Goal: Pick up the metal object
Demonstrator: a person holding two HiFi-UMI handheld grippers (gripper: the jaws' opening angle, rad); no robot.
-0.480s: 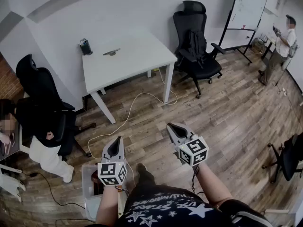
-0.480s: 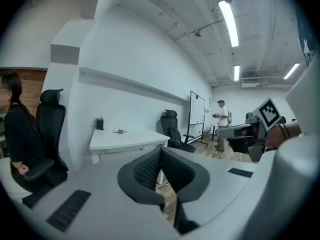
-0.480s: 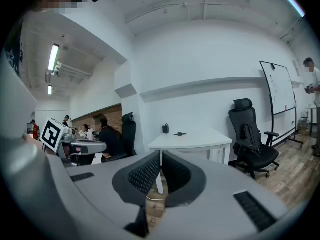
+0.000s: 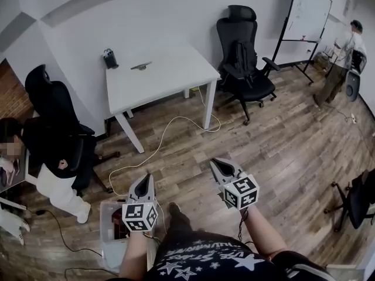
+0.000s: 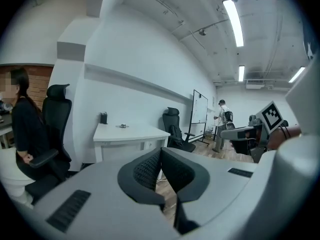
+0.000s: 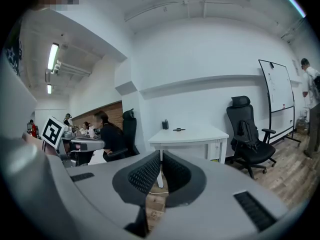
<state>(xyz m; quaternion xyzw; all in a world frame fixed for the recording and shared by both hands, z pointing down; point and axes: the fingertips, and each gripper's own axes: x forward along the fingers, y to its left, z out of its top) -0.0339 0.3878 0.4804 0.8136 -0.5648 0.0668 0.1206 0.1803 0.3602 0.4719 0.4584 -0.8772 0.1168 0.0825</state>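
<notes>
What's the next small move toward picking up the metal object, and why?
Probably step toward the table: the metal object lies on it, well beyond reach, while the left gripper and right gripper are shut and empty.

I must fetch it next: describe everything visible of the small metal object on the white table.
The small grey metal object is slim and elongated, its detail too small to tell. It lies flat on the white rectangular table, near the far edge by the wall, beside but apart from a dark upright container. Only the tabletop touches it.
</notes>
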